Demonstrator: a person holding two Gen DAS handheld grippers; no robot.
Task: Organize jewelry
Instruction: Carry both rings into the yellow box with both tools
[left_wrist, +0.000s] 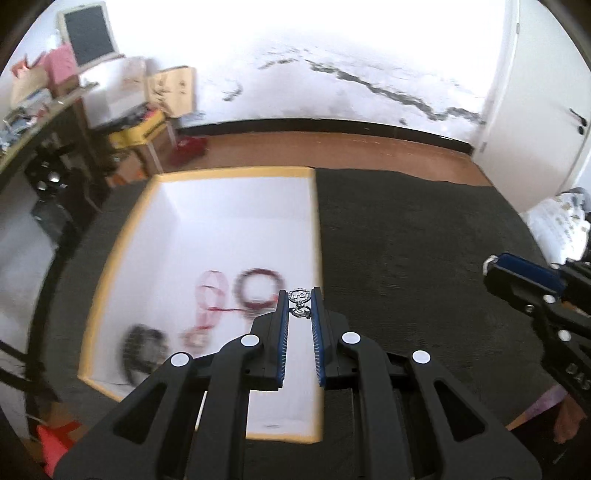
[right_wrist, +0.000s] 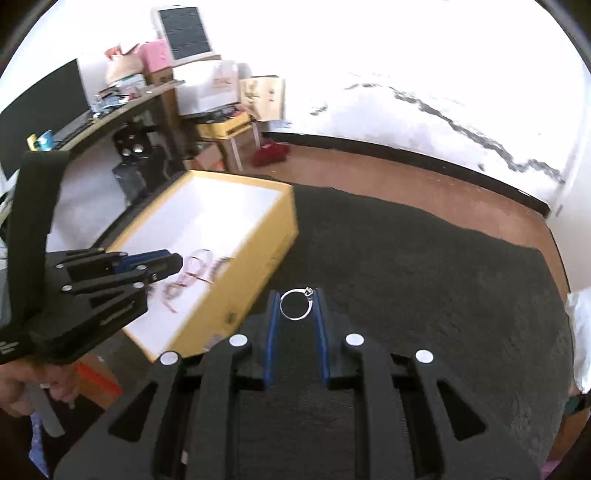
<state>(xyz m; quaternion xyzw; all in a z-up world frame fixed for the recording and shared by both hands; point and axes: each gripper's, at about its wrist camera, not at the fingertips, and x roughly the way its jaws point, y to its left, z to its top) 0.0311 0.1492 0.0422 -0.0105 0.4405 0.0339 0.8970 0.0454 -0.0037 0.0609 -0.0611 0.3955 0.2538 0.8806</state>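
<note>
A dark mat (left_wrist: 406, 240) covers the table, and at its left end sits a yellow-rimmed box (left_wrist: 312, 229) with a white floor, holding a red bracelet (left_wrist: 260, 288), a pink cord (left_wrist: 210, 295) and a dark piece (left_wrist: 142, 345). The left gripper (left_wrist: 300, 301) hangs over the box's right edge, clamped on a small silver charm (left_wrist: 299, 303), while the right gripper (right_wrist: 296, 303) is over the mat, pinching a silver ring (right_wrist: 295, 304) by its rim. The ring's grip looks thin, so it could twist free and drop onto the mat; a charm released this near the rim could land outside.

right tongs (right_wrist: 295, 301) gripping silver ring (right_wrist: 295, 304)
</note>
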